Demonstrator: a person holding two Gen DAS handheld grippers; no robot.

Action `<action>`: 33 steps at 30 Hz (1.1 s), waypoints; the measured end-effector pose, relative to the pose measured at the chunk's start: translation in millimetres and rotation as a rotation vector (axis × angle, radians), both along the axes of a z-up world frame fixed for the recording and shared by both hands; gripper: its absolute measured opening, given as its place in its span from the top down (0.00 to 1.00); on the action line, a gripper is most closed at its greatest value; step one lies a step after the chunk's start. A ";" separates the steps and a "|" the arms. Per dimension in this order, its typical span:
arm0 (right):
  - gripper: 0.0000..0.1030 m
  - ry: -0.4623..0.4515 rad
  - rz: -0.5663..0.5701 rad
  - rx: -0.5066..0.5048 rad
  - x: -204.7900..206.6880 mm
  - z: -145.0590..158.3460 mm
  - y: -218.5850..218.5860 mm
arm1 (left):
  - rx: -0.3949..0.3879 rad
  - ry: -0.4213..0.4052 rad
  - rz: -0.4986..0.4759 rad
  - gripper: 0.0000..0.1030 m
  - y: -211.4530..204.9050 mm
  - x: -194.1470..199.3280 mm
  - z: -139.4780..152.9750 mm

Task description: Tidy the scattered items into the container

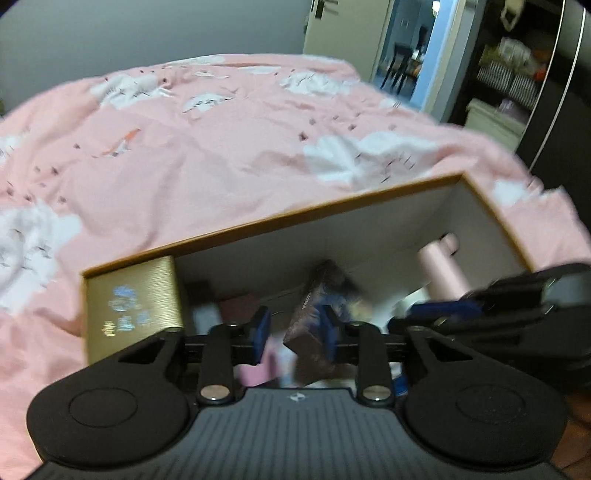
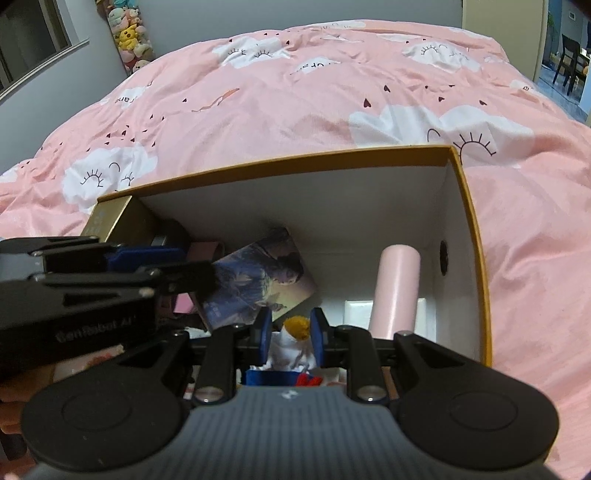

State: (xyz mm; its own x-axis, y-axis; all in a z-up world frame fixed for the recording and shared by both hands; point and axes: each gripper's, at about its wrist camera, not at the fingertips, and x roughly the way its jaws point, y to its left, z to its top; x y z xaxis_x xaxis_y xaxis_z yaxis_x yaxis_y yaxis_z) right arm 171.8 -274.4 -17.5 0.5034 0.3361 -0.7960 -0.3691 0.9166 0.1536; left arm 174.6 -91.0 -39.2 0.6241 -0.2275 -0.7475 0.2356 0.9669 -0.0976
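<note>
An open box with a gold rim (image 2: 295, 162) (image 1: 295, 216) and white inside lies on a pink bedspread. My left gripper (image 1: 294, 332) (image 2: 195, 266) hangs over its left half, shut on an illustrated picture card (image 2: 258, 280) (image 1: 310, 314) that tilts above the box floor. My right gripper (image 2: 290, 332) (image 1: 417, 317) is beside it, shut on a small doll with yellow hair and white clothes (image 2: 297, 326). A pink cylinder (image 2: 397, 288) (image 1: 441, 273) leans in the box's right end. The left wrist view is blurred.
A gold panel (image 1: 133, 302) stands at the box's left end, with a pink item (image 2: 201, 251) behind the left gripper. The pink bedspread (image 2: 295, 92) spreads all around. Plush toys (image 2: 129, 33) hang far left; a doorway (image 1: 413, 48) and shelves lie far right.
</note>
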 end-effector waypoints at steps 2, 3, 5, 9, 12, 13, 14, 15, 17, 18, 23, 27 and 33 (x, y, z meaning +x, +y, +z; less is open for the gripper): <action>0.75 0.008 -0.002 0.006 1.8 -0.2 0.9 | 0.019 0.022 -0.002 0.77 -0.2 -0.6 -2.5; 0.75 0.011 -0.004 0.009 2.8 -0.3 1.1 | 0.025 0.030 0.001 0.77 0.1 -1.0 -3.7; 0.75 0.020 -0.006 0.011 4.7 -0.4 1.6 | 0.035 0.025 0.005 0.77 0.8 -2.5 -4.1; 0.74 0.028 0.034 -0.001 2.6 2.9 5.6 | 0.019 0.013 0.009 0.77 8.3 -6.8 2.6; 0.74 0.028 0.069 -0.016 -0.9 6.8 10.4 | 0.040 0.020 0.003 0.77 11.2 -9.2 8.2; 0.70 0.028 0.076 -0.017 -1.8 8.3 11.8 | 0.040 0.022 -0.002 0.77 12.3 -11.1 9.3; 0.64 0.030 0.082 -0.017 -1.9 9.7 13.2 | 0.034 0.025 -0.007 0.77 13.4 -12.6 9.8; 0.62 0.034 0.084 -0.018 -0.7 10.4 14.2 | 0.022 0.027 -0.012 0.77 14.5 -13.7 9.9; 0.58 0.052 0.082 -0.019 5.3 10.0 14.4 | 0.000 0.025 -0.024 0.77 15.1 -14.3 9.0; 0.58 0.070 0.074 -0.017 10.5 9.3 13.7 | 0.002 0.028 -0.028 0.77 14.1 -13.8 8.2; 0.66 0.126 0.028 -0.029 27.1 4.6 13.5 | -0.044 0.078 -0.073 0.77 8.3 -10.9 4.3; 0.70 0.111 0.059 -0.086 21.0 0.0 21.6 | -0.020 0.115 -0.072 0.81 1.9 -4.5 -5.4; 0.71 0.149 0.070 -0.094 18.9 -8.2 16.9 | 0.002 0.094 -0.049 0.82 -3.8 7.9 -12.5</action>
